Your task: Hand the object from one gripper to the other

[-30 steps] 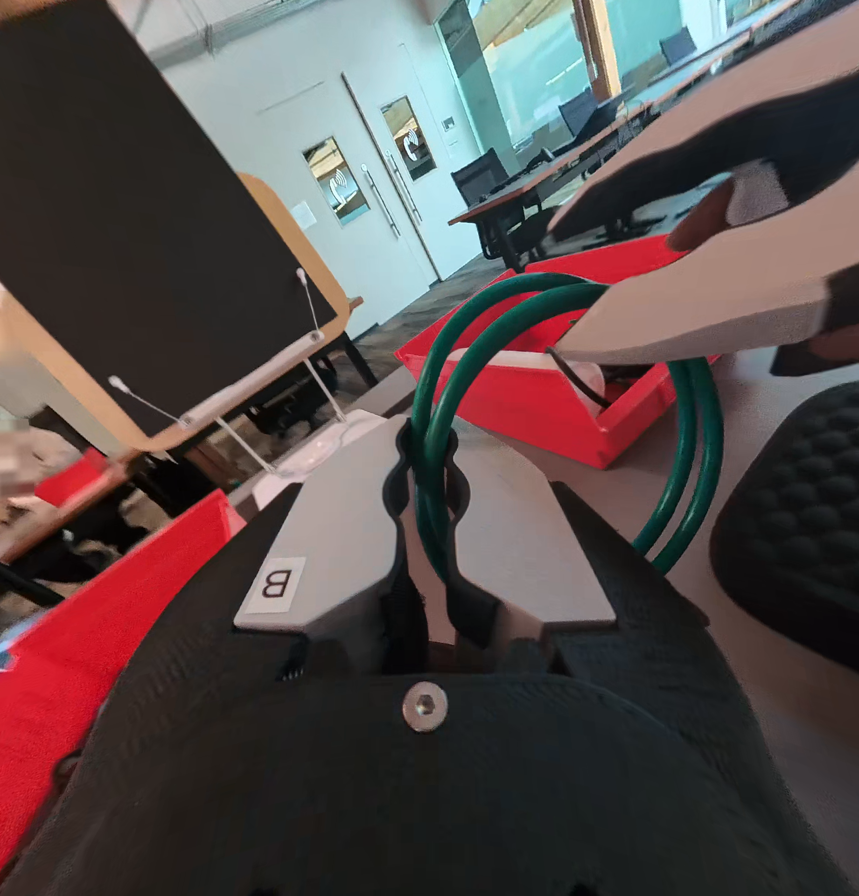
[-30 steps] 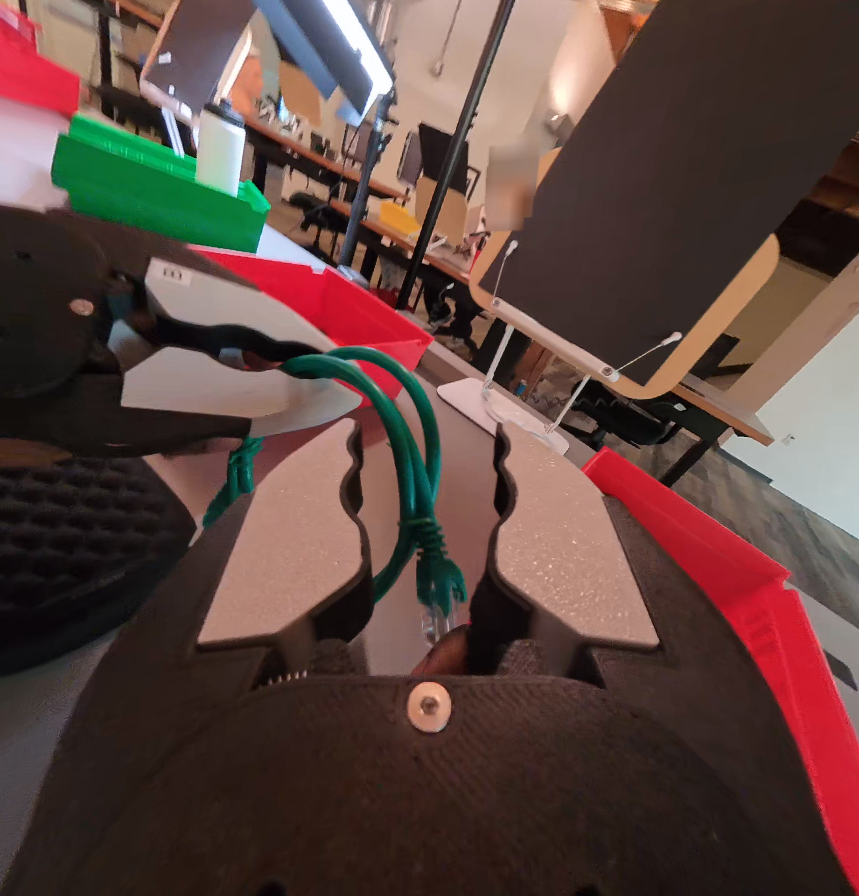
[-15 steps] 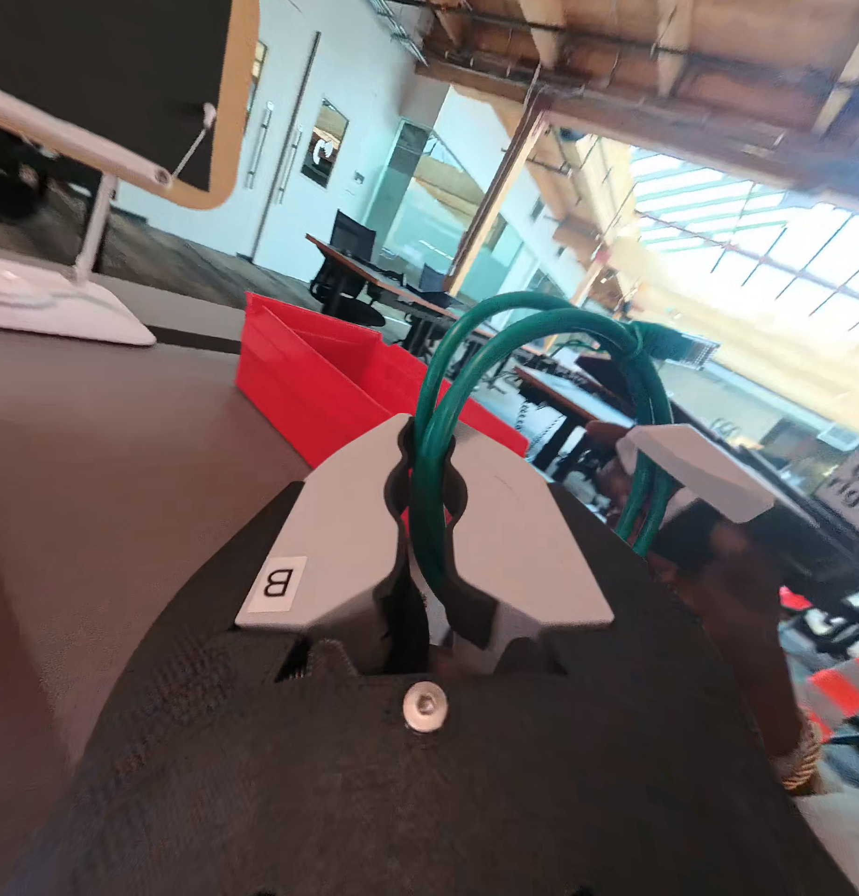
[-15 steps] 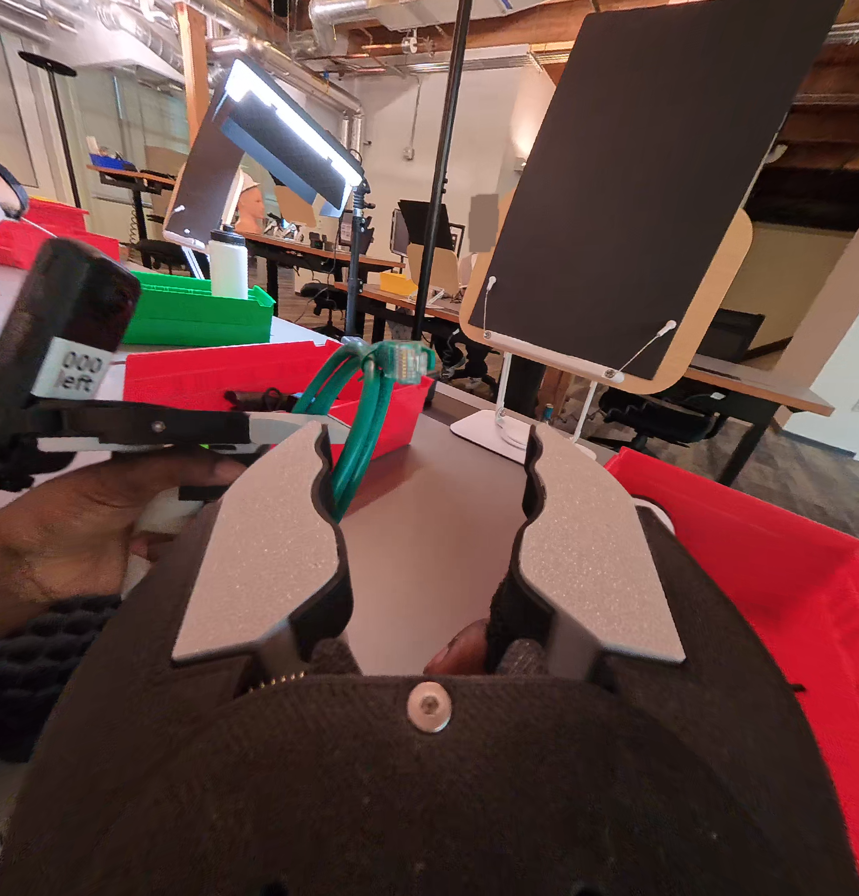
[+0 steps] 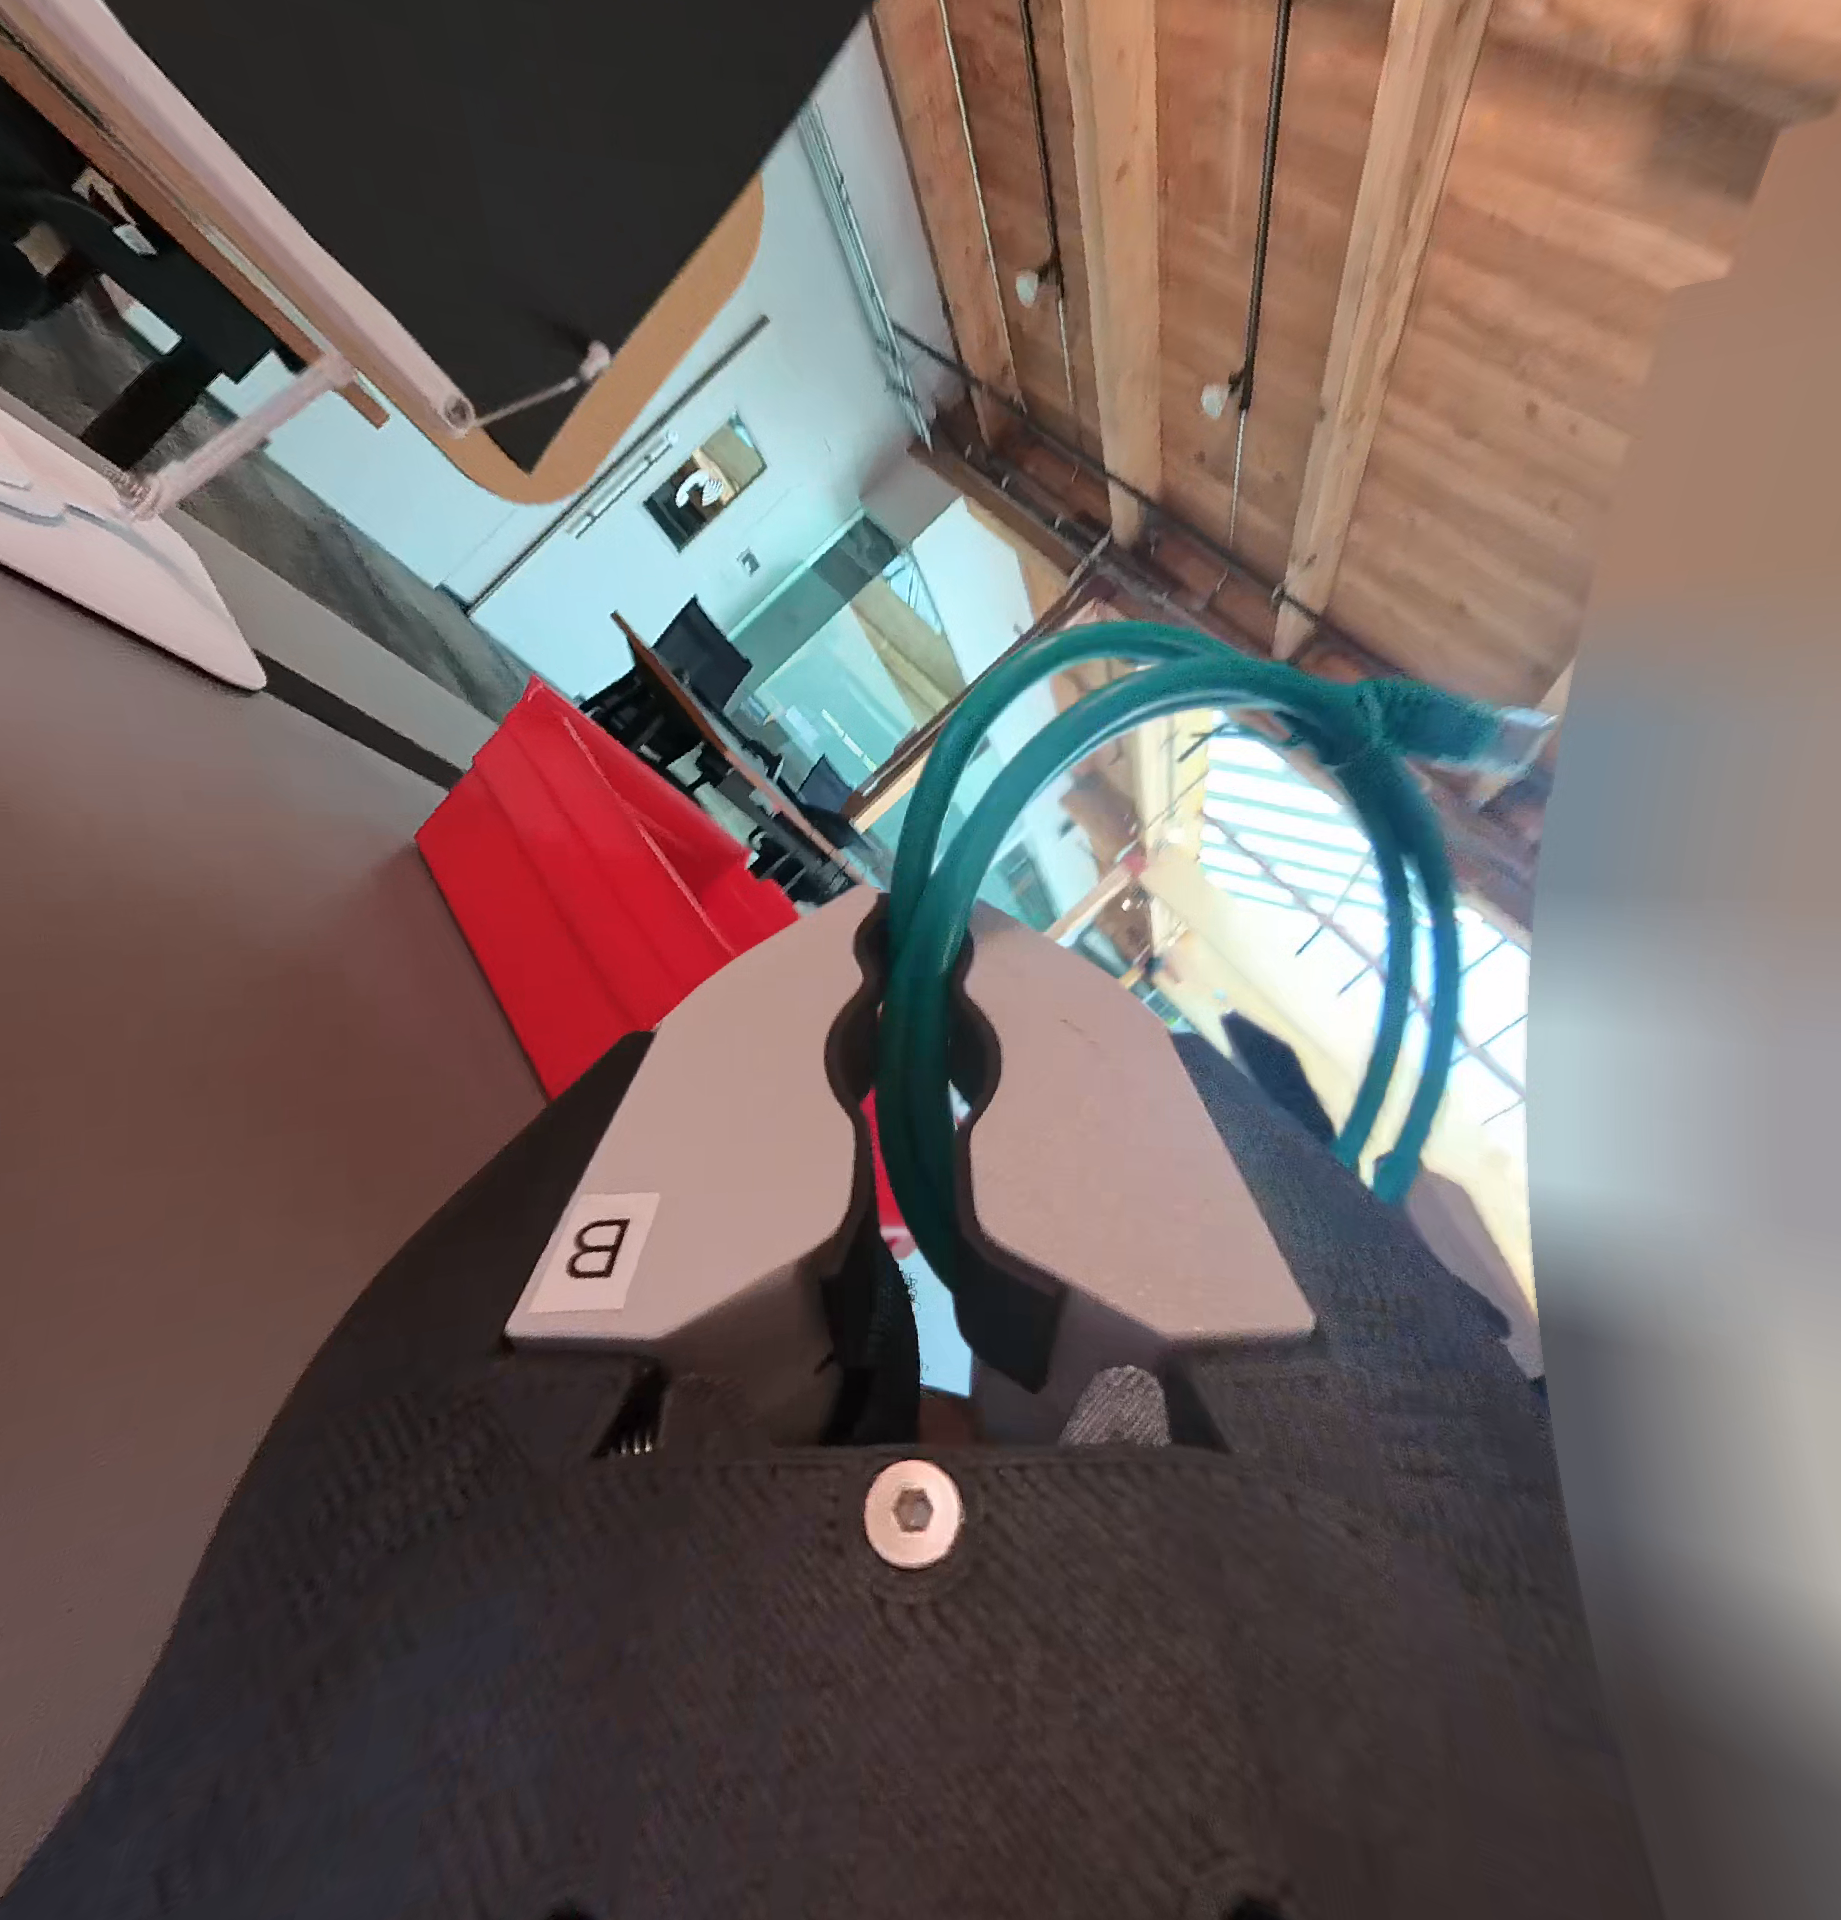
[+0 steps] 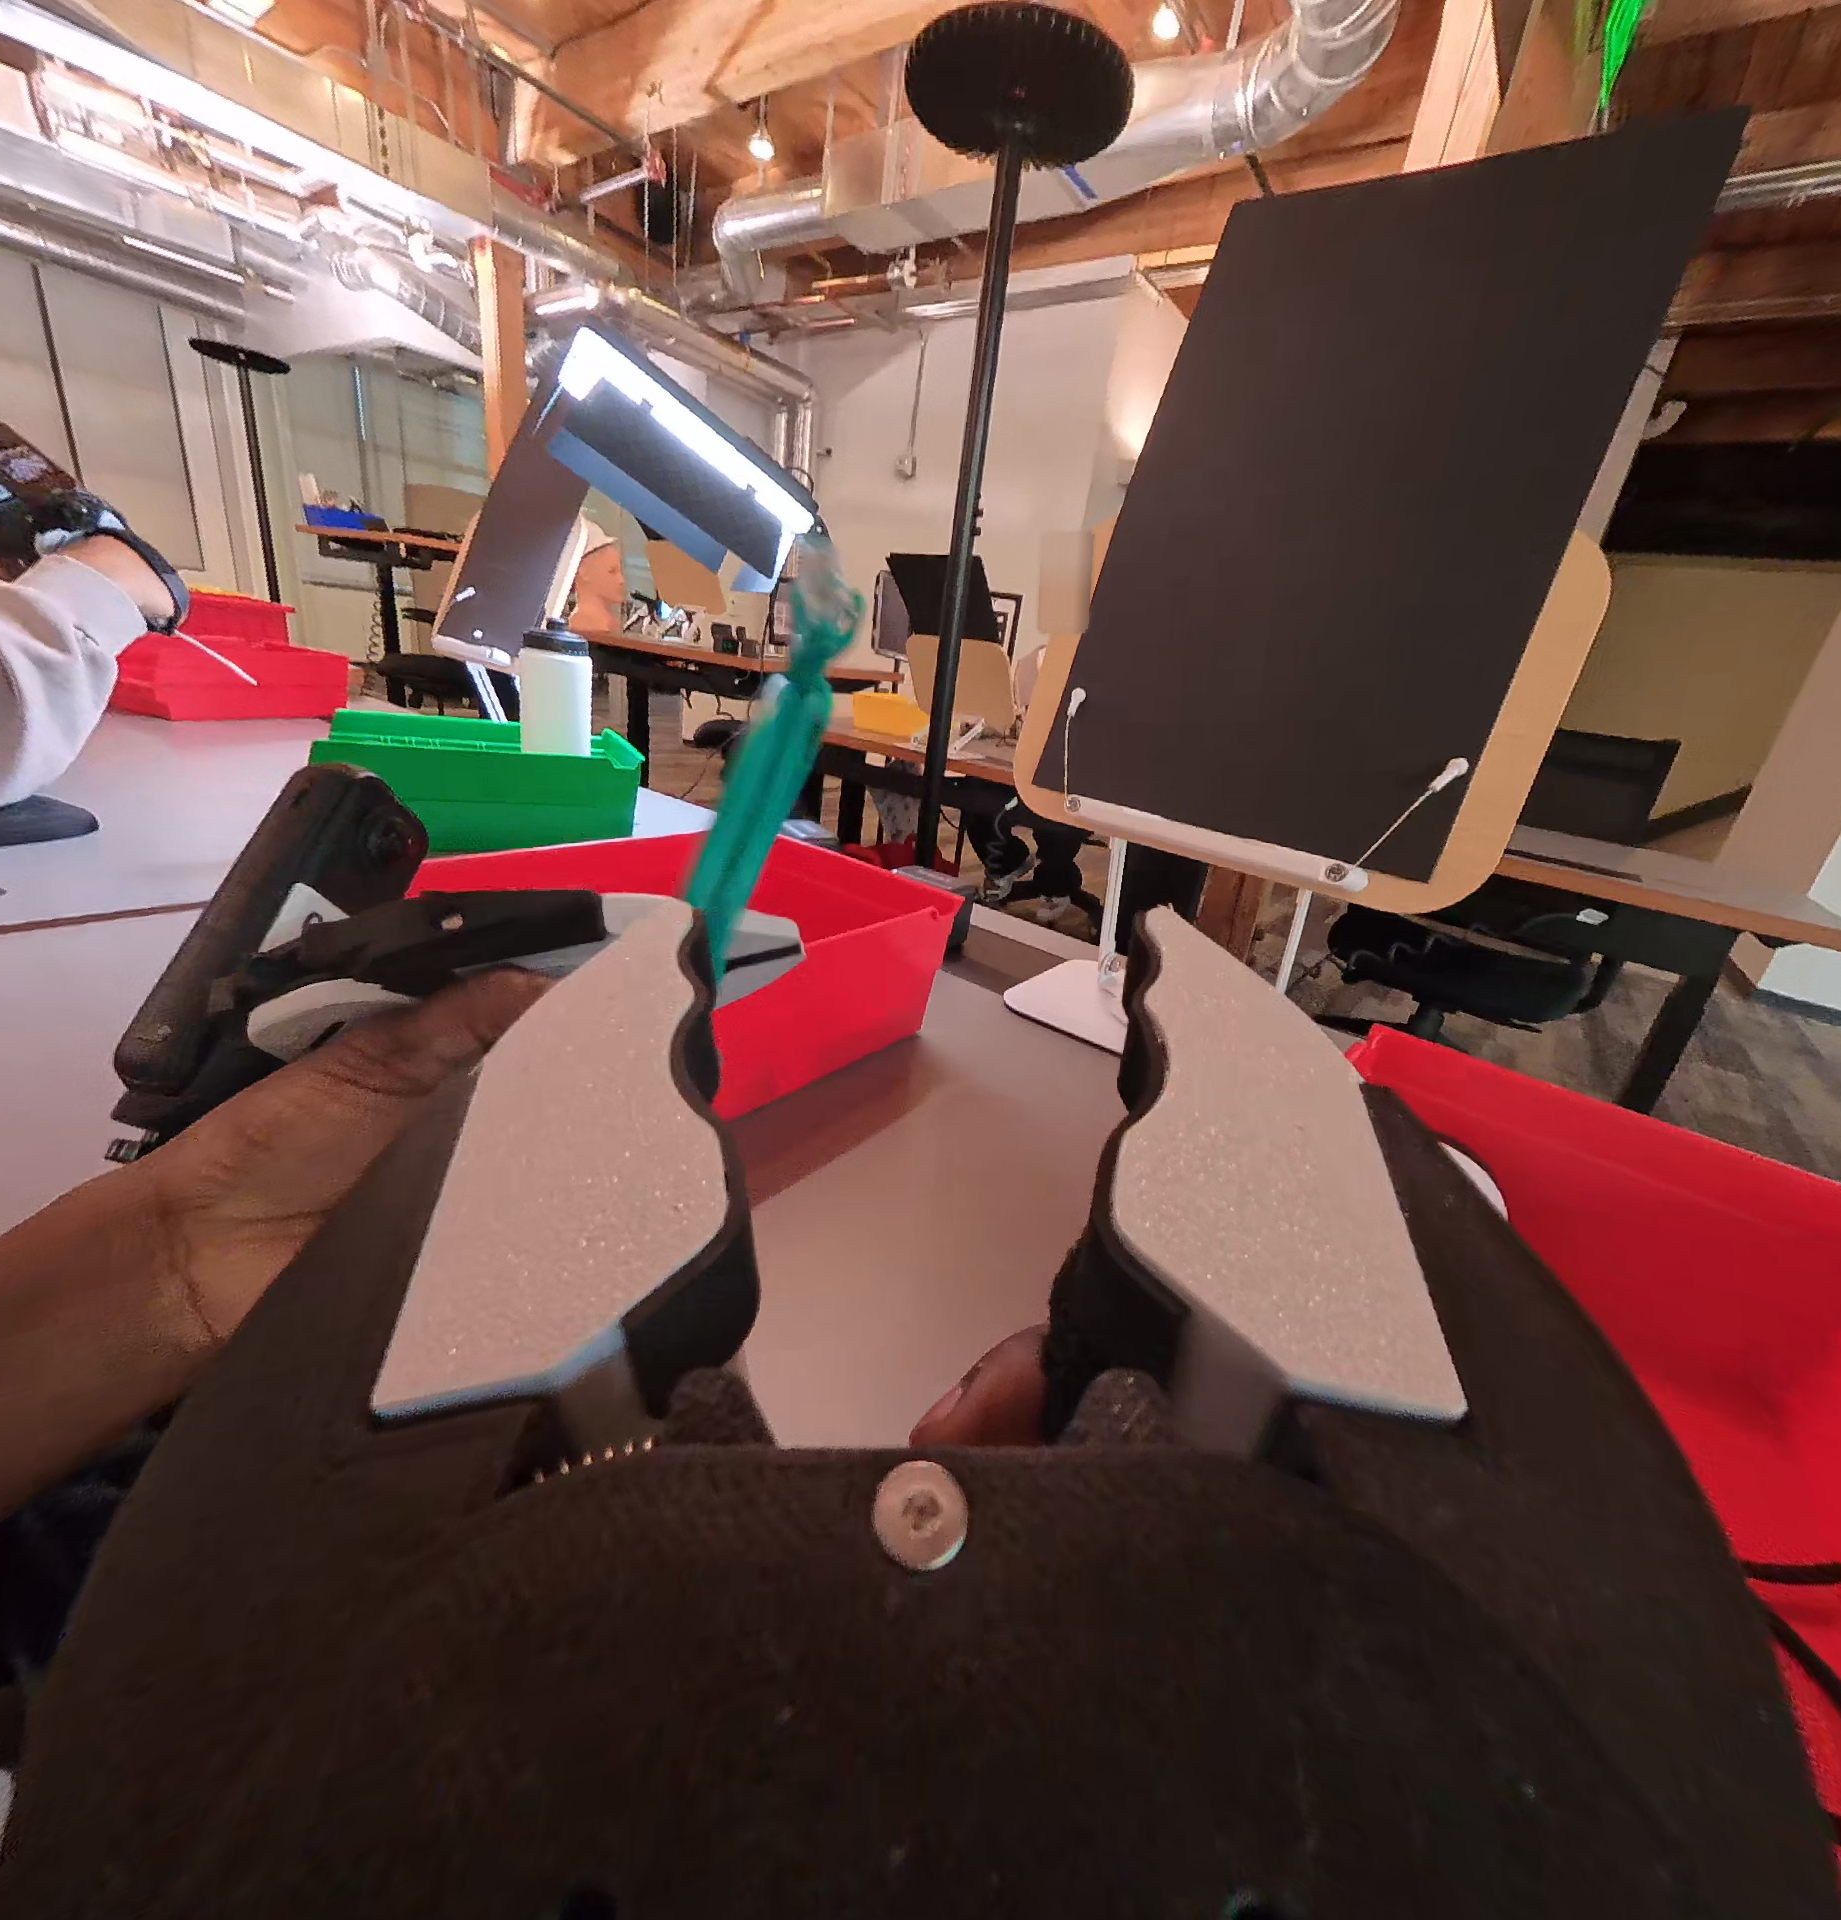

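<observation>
The green cable (image 5: 999,831) sits clamped between the two fingers of your left gripper (image 5: 914,940), and its loop rises past the fingertips into free air. The plug end (image 5: 1456,722) points to the right of those fingers, near a blurred patch that covers the right edge of the view. In the right wrist view the same cable (image 6: 770,769) stands up blurred, just beyond the left finger of your right gripper (image 6: 916,925). The jaws of that right gripper are wide apart and hold nothing; only bare grey table (image 6: 895,1226) shows between them. A red bin (image 6: 843,966) lies ahead of the fingers and another red bin (image 6: 1674,1247) lies close to the right. Your left hand (image 6: 220,1195) is partly hidden by the right gripper body.
</observation>
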Demonstrator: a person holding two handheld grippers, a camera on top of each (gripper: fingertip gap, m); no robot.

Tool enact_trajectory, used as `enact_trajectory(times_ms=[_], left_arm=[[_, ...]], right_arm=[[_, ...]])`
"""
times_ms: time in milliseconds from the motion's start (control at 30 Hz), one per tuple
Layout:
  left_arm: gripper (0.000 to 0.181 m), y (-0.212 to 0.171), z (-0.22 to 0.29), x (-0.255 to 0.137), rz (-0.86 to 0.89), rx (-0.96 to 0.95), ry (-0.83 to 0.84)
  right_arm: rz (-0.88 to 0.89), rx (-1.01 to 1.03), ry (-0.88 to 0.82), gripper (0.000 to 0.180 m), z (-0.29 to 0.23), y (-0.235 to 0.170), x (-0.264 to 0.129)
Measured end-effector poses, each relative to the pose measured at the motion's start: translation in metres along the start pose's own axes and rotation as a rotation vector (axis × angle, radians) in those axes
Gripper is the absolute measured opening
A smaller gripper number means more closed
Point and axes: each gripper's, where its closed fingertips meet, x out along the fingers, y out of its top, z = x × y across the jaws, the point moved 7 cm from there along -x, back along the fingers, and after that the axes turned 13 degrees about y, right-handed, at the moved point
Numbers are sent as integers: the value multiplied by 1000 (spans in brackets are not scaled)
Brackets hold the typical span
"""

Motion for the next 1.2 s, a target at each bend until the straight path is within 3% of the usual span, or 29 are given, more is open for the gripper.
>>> enact_trajectory(times_ms=[167,400,667,867,1000,1100,1167,1200], left_arm=[[6,19,-1,1,66,-178,-48],[6,15,0,4,55,-297,-72],[6,4,4,5,29,-335,-70],[5,7,-3,5,87,-323,-19],[5,7,0,2,133,-279,4],[5,2,7,3,157,-159,22],[5,0,8,3,169,-110,42],[7,0,7,3,163,-86,28]], right_arm=[[-12,26,19,76,-1,-5,4],[-64,88,79,77,-10,-21,20],[-7,128,92,69,-14,-21,28],[118,113,238,61,-33,-6,26],[73,98,276,57,-45,-8,34],[14,36,224,44,-48,-12,42],[-33,-8,189,15,-46,-14,43],[-43,-8,172,10,-44,-14,42]])
